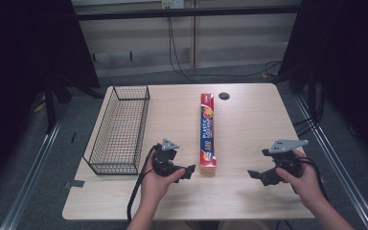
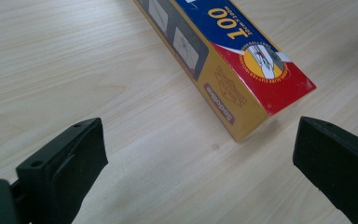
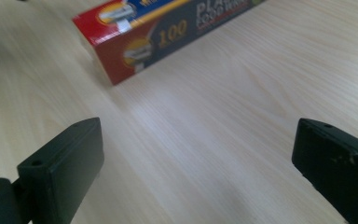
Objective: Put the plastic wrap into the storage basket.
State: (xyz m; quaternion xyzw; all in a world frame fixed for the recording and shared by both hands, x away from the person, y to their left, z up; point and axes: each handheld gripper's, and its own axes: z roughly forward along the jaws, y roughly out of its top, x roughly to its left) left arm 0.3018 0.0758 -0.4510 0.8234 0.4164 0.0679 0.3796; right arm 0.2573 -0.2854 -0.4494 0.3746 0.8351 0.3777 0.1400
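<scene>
Lying on pale woodgrain table (image 1: 249, 124): long cardboard box (image 1: 208, 132).

Both hand-held grippers (image 1: 190, 171) (image 1: 254, 175) agape

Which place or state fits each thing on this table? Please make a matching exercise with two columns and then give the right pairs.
Things:
1. wire basket
2. plastic wrap box
3. left hand-held gripper
4. round hole

Places or states:
A. lies lengthwise in the table's middle
B. open, beside the box's near end
C. at the far edge
D. stands empty at the left side

Pairs: 1-D, 2-A, 3-B, 4-C
</scene>
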